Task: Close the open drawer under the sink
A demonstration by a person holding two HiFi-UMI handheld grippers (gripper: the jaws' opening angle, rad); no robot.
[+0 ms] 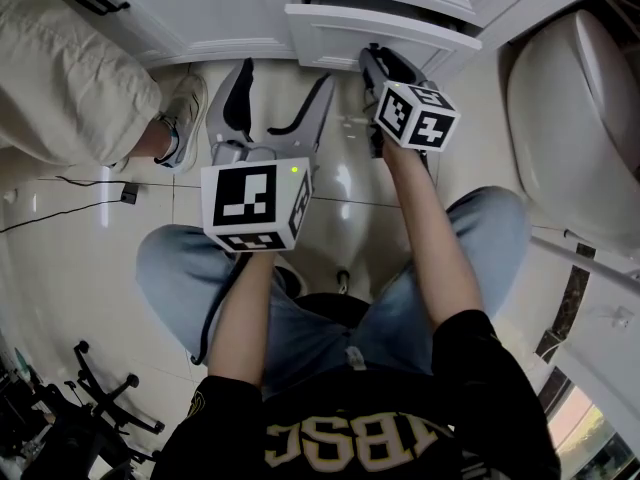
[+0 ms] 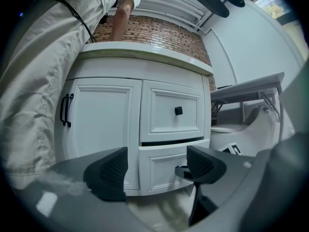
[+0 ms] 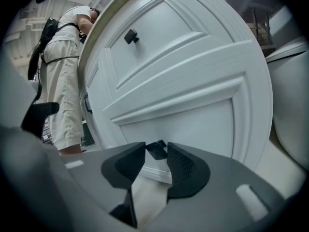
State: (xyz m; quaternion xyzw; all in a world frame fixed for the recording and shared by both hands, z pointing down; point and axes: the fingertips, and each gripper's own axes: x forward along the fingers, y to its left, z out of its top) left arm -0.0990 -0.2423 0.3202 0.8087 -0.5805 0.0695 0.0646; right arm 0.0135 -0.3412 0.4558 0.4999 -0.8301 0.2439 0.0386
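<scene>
The lower drawer [image 1: 385, 30] of the white vanity stands pulled out a little; a dark gap shows above its front [image 2: 161, 166]. My right gripper [image 1: 370, 60] is at that front and is shut on the drawer's small black knob [image 3: 157, 149], which sits between its pads. In the right gripper view the drawer front [image 3: 193, 120] fills the frame just ahead of the right gripper [image 3: 157, 154]. My left gripper [image 1: 283, 78] hangs open to the left, short of the cabinet, holding nothing. In the left gripper view the left gripper [image 2: 157, 167] frames the drawer, and the knob [image 2: 182, 172] shows by its right finger.
A person in beige trousers [image 1: 60, 78] stands at the cabinet's left, by the door with a black handle [image 2: 65, 110]. A toilet [image 1: 570, 98] is close on the right. The upper drawer [image 2: 176, 111] is closed. A cable [image 1: 70, 208] lies on the tiled floor.
</scene>
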